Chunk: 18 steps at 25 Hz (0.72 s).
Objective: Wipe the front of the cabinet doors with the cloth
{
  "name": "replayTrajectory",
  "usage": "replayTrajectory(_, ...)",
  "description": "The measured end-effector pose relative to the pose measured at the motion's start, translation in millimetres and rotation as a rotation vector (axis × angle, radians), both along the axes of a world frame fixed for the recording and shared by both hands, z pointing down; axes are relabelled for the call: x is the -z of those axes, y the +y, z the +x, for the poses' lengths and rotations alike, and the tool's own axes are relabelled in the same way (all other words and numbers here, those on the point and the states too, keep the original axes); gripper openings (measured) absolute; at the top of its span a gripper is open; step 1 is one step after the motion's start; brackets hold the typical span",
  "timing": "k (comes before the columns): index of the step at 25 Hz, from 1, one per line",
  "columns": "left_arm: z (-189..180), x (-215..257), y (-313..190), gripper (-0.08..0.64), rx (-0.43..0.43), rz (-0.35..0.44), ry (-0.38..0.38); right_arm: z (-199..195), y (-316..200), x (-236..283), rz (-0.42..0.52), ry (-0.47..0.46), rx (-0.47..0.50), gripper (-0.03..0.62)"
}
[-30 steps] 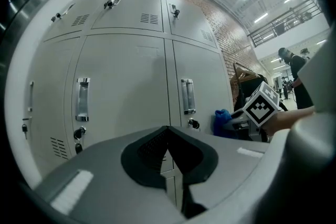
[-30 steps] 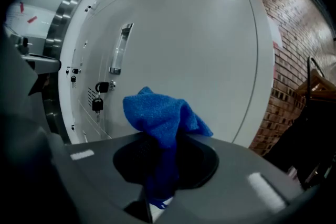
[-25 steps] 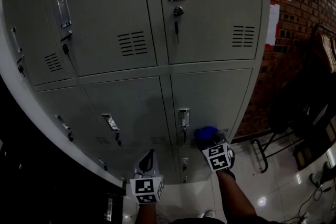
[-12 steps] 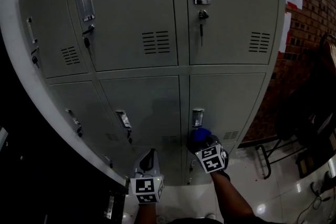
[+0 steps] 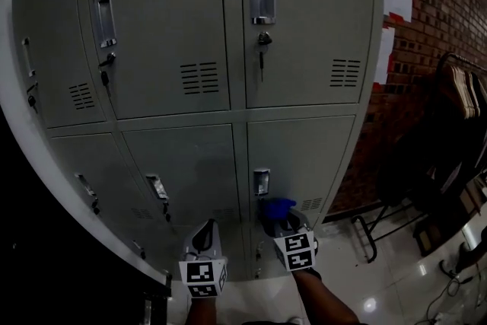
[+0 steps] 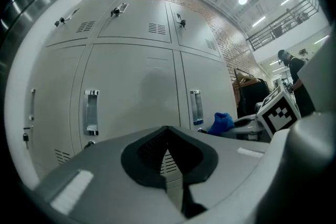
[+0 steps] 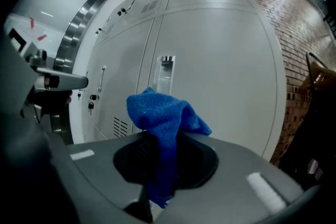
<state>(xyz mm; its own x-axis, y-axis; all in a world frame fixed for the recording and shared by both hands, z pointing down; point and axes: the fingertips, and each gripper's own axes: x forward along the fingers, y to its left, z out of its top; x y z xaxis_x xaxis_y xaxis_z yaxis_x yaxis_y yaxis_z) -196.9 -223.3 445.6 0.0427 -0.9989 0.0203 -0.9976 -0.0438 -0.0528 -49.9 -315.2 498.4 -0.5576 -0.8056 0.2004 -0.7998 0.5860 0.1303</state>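
Note:
A grey metal locker cabinet [image 5: 198, 27] with several doors fills the head view. My right gripper [image 5: 280, 218] is shut on a bunched blue cloth [image 5: 274, 207] [image 7: 160, 120], held low beside the lower right door [image 5: 304, 156], just under its handle [image 5: 261, 180]; whether the cloth touches the door I cannot tell. The same cloth [image 6: 221, 122] shows in the left gripper view. My left gripper [image 5: 205, 234] is shut with nothing in it, low before the lower middle door [image 5: 190, 164].
A brick wall [image 5: 434, 27] with white papers stands right of the cabinet. A dark chair and rack [image 5: 434, 156] sit on the glossy tiled floor [image 5: 380, 293] at right. Keys hang from the upper door locks [image 5: 262, 42]. A dark unit [image 5: 30, 270] is at left.
The view has shifted between frames. My right gripper with the cloth stays just under the lower right door's handle. The left gripper has kept its place.

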Motion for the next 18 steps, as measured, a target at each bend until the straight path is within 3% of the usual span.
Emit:
replayTrajectory(7, 26.5, 1.2, -14.6, 0.012, -0.064, 0.007, 0.002, 11.2, 28.8, 52.4, 0.044, -0.118, 0.065, 0.058)
replayTrajectory(10, 33.2, 3.4, -18.0, 0.011, -0.075, 0.015, -0.008, 13.8, 33.0, 64.9, 0.080, -0.105, 0.057, 0.058)
replayTrajectory(18, 45.2, 7.8, -19.9, 0.011, -0.093, 0.027, -0.030, 22.7, 32.3, 49.6, 0.045, -0.060, 0.039, 0.057)
